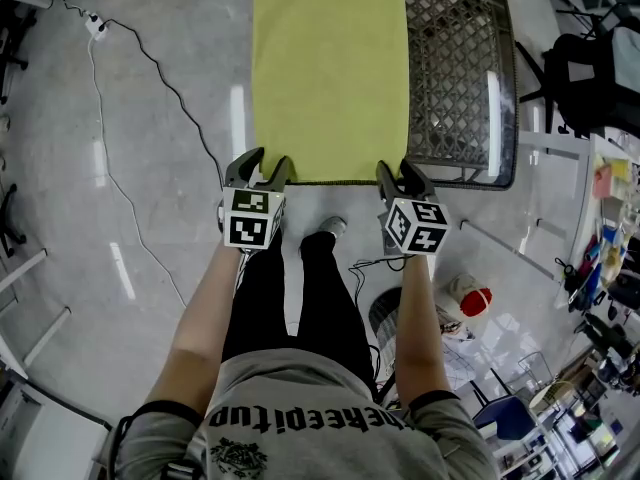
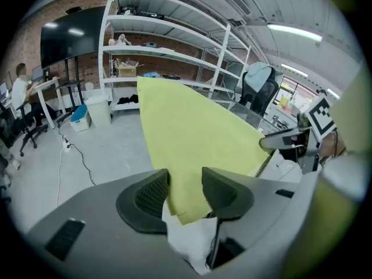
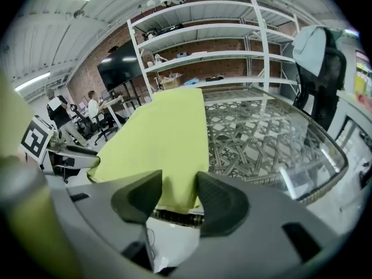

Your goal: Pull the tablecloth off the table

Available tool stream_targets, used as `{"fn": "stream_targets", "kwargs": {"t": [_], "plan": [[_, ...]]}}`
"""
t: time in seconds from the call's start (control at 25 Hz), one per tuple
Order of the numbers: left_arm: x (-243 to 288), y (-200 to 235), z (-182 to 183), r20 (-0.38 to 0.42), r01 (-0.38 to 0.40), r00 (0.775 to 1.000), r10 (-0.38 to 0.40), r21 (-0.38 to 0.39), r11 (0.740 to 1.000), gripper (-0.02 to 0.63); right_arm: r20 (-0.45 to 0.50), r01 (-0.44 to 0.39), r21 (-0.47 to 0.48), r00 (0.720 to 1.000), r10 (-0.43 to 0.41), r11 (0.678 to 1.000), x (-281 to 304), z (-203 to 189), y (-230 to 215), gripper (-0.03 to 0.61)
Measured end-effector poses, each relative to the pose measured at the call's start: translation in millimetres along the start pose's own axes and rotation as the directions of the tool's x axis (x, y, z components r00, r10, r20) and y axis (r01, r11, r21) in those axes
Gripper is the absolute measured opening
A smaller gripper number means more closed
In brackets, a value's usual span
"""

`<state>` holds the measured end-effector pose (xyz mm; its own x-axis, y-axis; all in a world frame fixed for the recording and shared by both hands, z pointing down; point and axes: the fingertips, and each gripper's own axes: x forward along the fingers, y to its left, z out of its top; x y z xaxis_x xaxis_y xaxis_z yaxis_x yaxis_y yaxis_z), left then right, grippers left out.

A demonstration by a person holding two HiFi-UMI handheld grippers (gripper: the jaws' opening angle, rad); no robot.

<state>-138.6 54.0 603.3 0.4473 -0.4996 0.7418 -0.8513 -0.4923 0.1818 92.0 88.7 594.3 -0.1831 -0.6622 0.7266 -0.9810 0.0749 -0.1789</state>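
A yellow-green tablecloth [image 1: 330, 68] lies flat over the left part of a glass-topped wicker table [image 1: 465, 78]; its near hem hangs at the table's front edge. My left gripper [image 1: 259, 171] sits at the cloth's near left corner [image 2: 186, 211], jaws apart, with the corner between them and no pad pressing on it. My right gripper [image 1: 403, 178] is at the near right corner [image 3: 174, 197], also open, the hem lying between its jaws. In the left gripper view the other gripper [image 2: 290, 139] shows at the right.
A black cable [image 1: 150, 78] with a power strip runs across the grey floor at the left. A white-and-red object [image 1: 470, 298] lies on the floor near my right side. Shelving [image 2: 168, 45] stands behind the table, and people [image 3: 93, 112] sit at desks far off.
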Motion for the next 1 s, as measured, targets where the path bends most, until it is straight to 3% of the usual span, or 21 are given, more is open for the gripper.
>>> {"fn": "stream_targets", "kwargs": {"t": [0.28, 0.4, 0.48, 0.8, 1.0], "plan": [[-2.1, -2.0, 2.1, -0.007, -0.061, 0.998, 0.061, 0.042, 0.997, 0.177, -0.022, 0.034, -0.047, 0.999, -0.035, 0.998, 6.1, 0.2, 8.2, 0.093], [-3.2, -2.7, 1.6, -0.025, -0.097, 0.995, 0.100, 0.086, 0.992, 0.124, -0.031, 0.018, -0.062, 0.999, -0.020, 0.998, 5.1, -0.7, 12.6, 0.039], [-4.7, -5.3, 3.3, -0.035, -0.096, 0.994, 0.101, 0.122, 0.988, 0.030, -0.022, 0.011, -0.064, 1.000, -0.012, 0.998, 2.5, -0.4, 15.0, 0.034], [-25.9, -22.2, -7.3, -0.051, -0.030, 0.998, 0.035, 0.105, 0.994, 0.025, 0.012, -0.029, -0.020, 0.999, 0.029, 0.999, -28.4, -4.5, 21.8, 0.032], [-46.8, -39.2, -3.2, 0.009, -0.013, 1.000, 0.012, 0.119, 0.993, 0.025, 0.045, -0.069, -0.012, 0.997, 0.069, 0.998, -60.0, -4.0, 26.0, 0.032]]}}
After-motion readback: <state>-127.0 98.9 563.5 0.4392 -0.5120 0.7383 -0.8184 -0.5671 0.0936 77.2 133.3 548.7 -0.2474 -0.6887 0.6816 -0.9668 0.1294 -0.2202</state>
